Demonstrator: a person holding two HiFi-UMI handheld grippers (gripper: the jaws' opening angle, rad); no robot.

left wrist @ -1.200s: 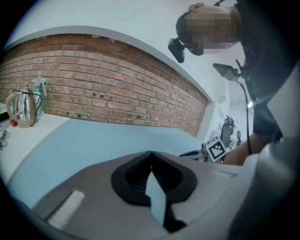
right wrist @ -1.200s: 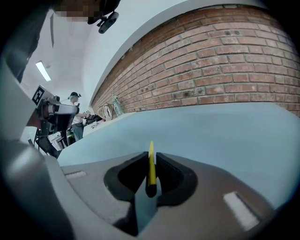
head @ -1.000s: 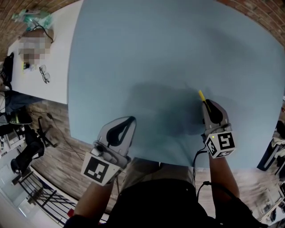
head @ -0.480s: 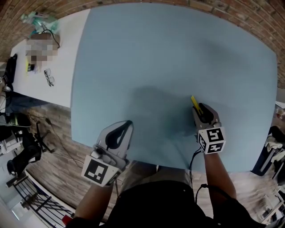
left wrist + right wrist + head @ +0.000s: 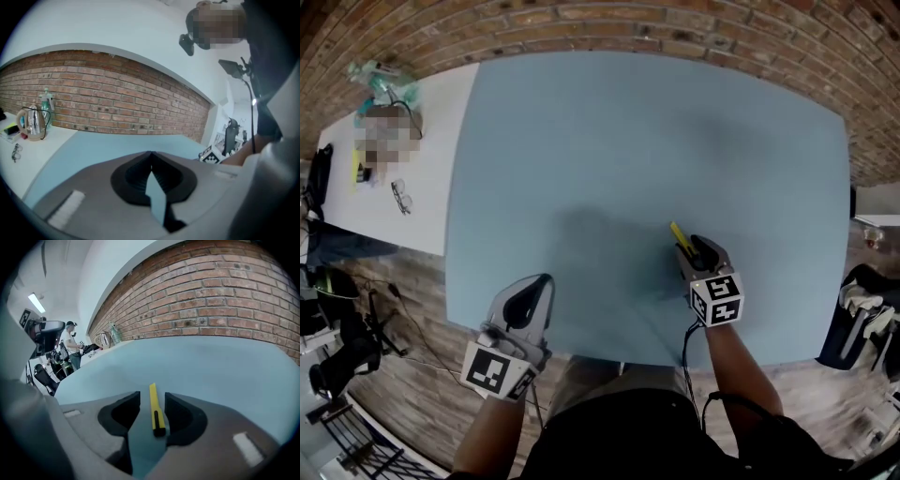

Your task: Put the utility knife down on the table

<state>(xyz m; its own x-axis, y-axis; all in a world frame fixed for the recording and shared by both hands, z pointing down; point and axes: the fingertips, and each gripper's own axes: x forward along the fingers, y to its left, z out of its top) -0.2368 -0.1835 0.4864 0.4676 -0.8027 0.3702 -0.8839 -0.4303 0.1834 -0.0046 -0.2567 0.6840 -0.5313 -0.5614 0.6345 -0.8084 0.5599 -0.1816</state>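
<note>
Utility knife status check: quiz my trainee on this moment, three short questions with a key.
1. True or false: the right gripper holds the utility knife clamped above the table.
2. The left gripper is: A) shut and empty; B) wide open; C) shut on the knife.
3. What colour is the knife's body?
Key: 1 false: the knife lies on the table between the right gripper's jaws, which have just been opening and stand apart. 2 A. 3 yellow.
</note>
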